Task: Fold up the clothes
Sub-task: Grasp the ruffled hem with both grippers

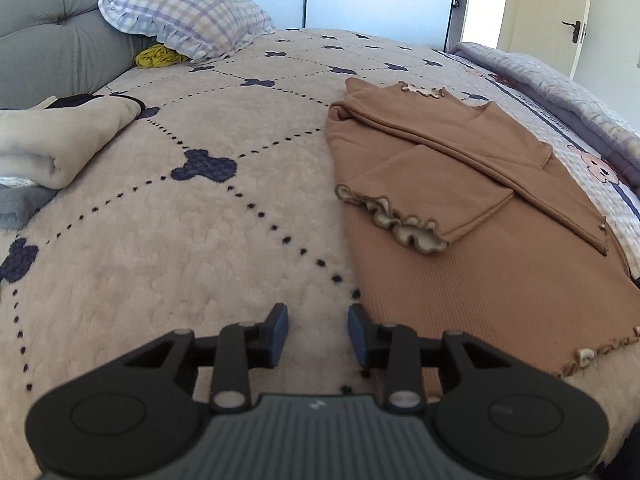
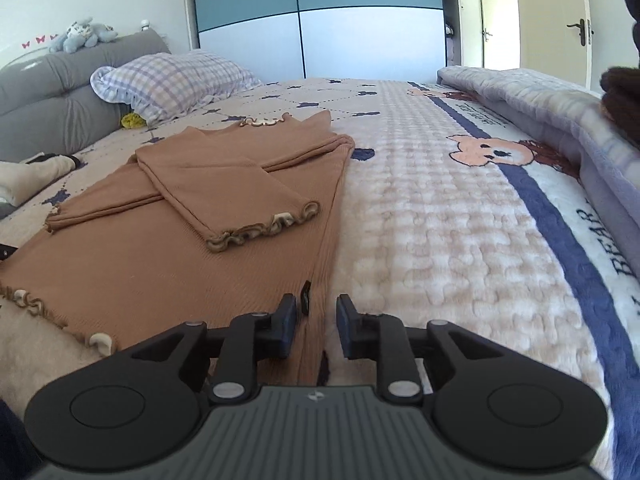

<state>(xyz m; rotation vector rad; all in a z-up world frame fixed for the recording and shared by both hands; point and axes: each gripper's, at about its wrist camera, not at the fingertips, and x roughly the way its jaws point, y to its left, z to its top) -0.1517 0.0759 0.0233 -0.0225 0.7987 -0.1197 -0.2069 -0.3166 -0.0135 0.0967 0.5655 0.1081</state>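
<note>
Brown ribbed top point(image 1: 480, 216) lies spread on the bed, partly folded: both sleeves are turned in across the chest, and one frilled cuff point(image 1: 404, 228) rests on the body of the garment. Its ruffled collar point(image 1: 424, 90) points toward the far end of the bed, its wavy hem point(image 2: 48, 312) toward the near edge.

Under it is a fleecy pink bedspread point(image 1: 200, 240) with dotted diamond lines and dark blue mouse-head shapes. The left gripper point(image 1: 318, 334) hangs over bare bedspread just beside the top's near left edge, its jaws parted with nothing between them. The right gripper point(image 2: 317, 328) sits at the top's opposite side edge, jaws also parted; the fabric edge runs between the blue pads point(image 2: 289, 330), which do not seem to press on it, though the view down there is blurry. A small dark tag point(image 2: 306, 294) stands up just beyond the left pad.

Further off, a checked pillow point(image 1: 192, 16) leans against the grey padded headboard point(image 1: 52, 36), with something yellow point(image 1: 158, 57) tucked under it. A folded cream garment point(image 1: 60, 140) lies at the left side of the bed, and a lilac blanket point(image 2: 560, 116) lies along the right side.
</note>
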